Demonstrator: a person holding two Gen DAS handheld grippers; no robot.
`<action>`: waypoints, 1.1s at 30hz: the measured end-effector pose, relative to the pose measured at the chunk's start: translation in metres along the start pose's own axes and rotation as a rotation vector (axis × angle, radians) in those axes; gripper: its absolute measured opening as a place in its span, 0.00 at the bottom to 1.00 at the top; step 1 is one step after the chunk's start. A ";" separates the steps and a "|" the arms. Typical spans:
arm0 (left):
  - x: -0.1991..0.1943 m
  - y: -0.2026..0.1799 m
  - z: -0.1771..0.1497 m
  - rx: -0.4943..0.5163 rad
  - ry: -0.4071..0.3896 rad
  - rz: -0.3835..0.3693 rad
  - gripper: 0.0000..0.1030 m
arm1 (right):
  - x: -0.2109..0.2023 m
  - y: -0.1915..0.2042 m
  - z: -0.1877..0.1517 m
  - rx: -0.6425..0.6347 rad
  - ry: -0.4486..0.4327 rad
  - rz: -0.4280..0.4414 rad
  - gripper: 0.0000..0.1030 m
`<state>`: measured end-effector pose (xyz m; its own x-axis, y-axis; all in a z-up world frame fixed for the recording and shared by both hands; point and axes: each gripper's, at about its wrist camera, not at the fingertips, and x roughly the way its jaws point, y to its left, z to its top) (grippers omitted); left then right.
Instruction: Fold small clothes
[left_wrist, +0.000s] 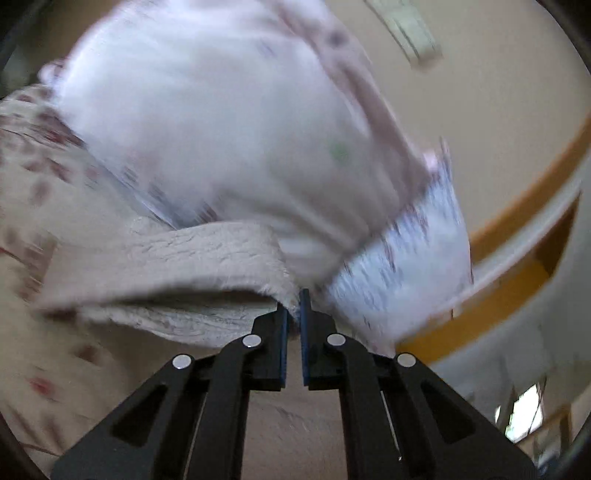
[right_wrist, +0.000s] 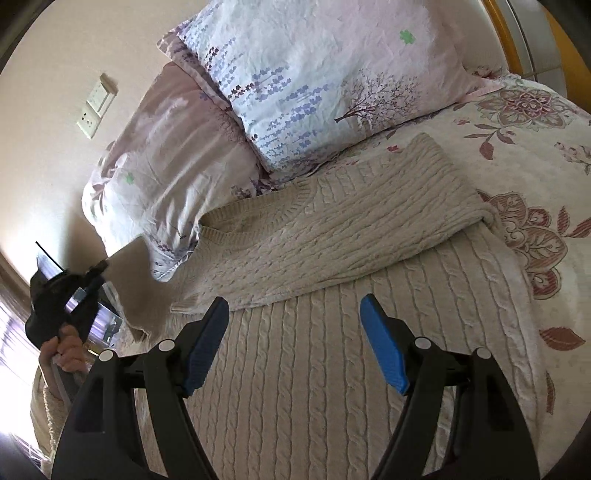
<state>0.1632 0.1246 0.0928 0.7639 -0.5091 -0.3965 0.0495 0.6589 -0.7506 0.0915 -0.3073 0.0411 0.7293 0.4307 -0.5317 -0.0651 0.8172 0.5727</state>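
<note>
Sweater (right_wrist: 332, 236): cream cable knit, spread on the bed (right_wrist: 535, 122), one sleeve folded across the body toward 2 o'clock, neckline at 9 o'clock beside the pillows.

Left tool (left_wrist: 294, 314): pads pressed together on a fuzzy cream edge of the sweater (left_wrist: 177, 266), lifted clear of the bed. In the right wrist view it (right_wrist: 101, 266) shows at 8 o'clock, gripped by a hand (right_wrist: 66, 350), with blurred cream fabric hanging from its tip.

Right tool (right_wrist: 295, 343): blue pads wide apart, nothing between them, poised over the sweater's lower body.

Containers: none seen.

Bed: cover cream with red-brown flower print. Two pillows at the head; upper pillow (right_wrist: 314, 74) white-pink with lavender sprigs and a tree, lower pillow (right_wrist: 173, 147) mauve, partly under it.

Room: beige wall with switch plate (right_wrist: 98, 105) at 10 o'clock; yellow-orange headboard trim (left_wrist: 517, 206); bright window (right_wrist: 14, 332) at 8 o'clock. Left wrist view is heavily blurred.
</note>
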 end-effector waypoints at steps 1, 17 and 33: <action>0.017 -0.008 -0.011 0.022 0.040 -0.001 0.05 | -0.001 0.001 0.000 -0.005 0.000 -0.003 0.73; -0.001 0.055 -0.045 -0.035 0.152 0.082 0.41 | 0.035 0.139 0.003 -0.690 0.127 0.010 0.65; -0.024 0.105 -0.053 -0.051 0.151 0.208 0.39 | 0.171 0.253 -0.073 -1.128 0.314 0.037 0.44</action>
<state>0.1163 0.1764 -0.0042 0.6492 -0.4449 -0.6169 -0.1338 0.7316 -0.6685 0.1497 0.0009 0.0494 0.5241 0.4084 -0.7474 -0.7655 0.6105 -0.2032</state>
